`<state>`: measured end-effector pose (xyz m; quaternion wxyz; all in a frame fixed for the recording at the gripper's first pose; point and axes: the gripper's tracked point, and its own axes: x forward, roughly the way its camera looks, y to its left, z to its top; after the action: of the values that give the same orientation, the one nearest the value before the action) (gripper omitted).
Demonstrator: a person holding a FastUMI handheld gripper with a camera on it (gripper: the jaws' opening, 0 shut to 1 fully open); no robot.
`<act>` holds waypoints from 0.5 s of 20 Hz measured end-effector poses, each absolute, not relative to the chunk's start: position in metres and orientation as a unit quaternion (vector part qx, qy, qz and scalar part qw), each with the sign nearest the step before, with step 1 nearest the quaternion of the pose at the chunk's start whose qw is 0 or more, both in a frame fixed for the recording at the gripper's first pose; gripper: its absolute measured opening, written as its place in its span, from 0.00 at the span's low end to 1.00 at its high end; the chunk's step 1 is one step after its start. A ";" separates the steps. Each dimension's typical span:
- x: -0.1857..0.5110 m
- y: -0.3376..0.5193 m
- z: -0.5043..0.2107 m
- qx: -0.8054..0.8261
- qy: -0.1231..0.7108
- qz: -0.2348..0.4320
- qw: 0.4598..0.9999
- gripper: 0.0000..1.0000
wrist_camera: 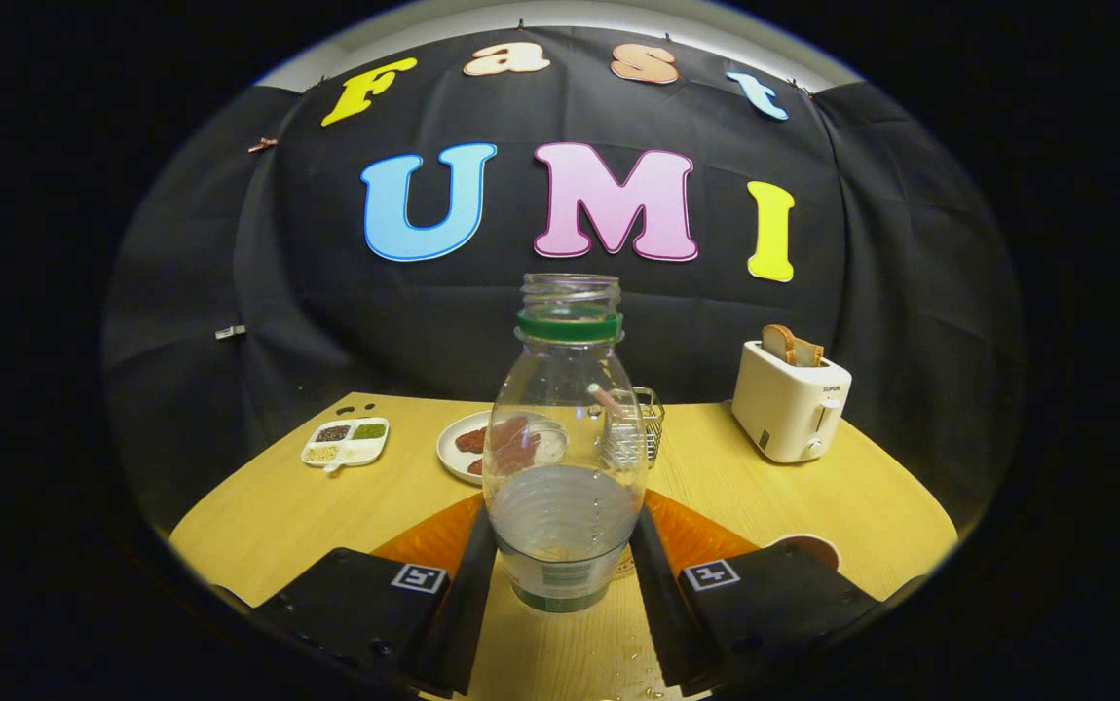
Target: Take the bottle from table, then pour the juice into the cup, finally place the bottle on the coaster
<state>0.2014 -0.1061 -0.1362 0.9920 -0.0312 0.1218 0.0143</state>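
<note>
Gripper: the gripper (560,565) has its two fingers (467,584) set on either side of the bottle's lower body, both pressing its sides, so it is grasping the bottle.
Bottle: the clear plastic bottle (565,458) stands upright between the fingers, near the front edge of the table; uncapped, with a green ring at the neck and clear liquid filling roughly its lower part. Its base looks to be at the tabletop, though I cannot tell whether it rests there or is just lifted.
Table: a light wooden table (813,487) carries everything; a few water drops lie on it just in front of the bottle.
Coaster: an orange coaster (691,531) shows behind the fingers on both sides of the bottle.
Cup: a cup's rim (808,545) peeks out just beyond the right finger, toward the table's right edge.
Plate: a white plate (458,443) with reddish pieces sits behind the bottle, mid-table.
Wire basket: a small wire basket (648,419) stands just right of the plate, partly seen through the bottle.
Divided dish: a white divided dish (346,441) of grains sits near the far left corner.
Toaster: a white toaster (789,401) with bread slices stands at the far right corner.
</note>
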 end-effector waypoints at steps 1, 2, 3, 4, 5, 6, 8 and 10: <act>0.208 -0.108 -0.141 -0.034 0.123 0.012 0.992 0.73; 0.215 -0.110 -0.143 -0.034 0.123 0.008 0.992 0.73; 0.222 -0.112 -0.145 -0.035 0.120 0.004 0.992 0.73; 0.230 -0.115 -0.147 -0.036 0.118 -0.001 0.992 0.73; 0.237 -0.118 -0.149 -0.038 0.117 -0.006 0.992 0.73; 0.244 -0.121 -0.152 -0.038 0.118 -0.010 0.992 0.73; 0.257 -0.126 -0.156 -0.043 0.114 -0.019 0.992 0.73; 0.270 -0.130 -0.161 -0.047 0.109 -0.026 0.993 0.73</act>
<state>0.2698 -0.1299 -0.1611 0.9926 -0.0468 0.1090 -0.0256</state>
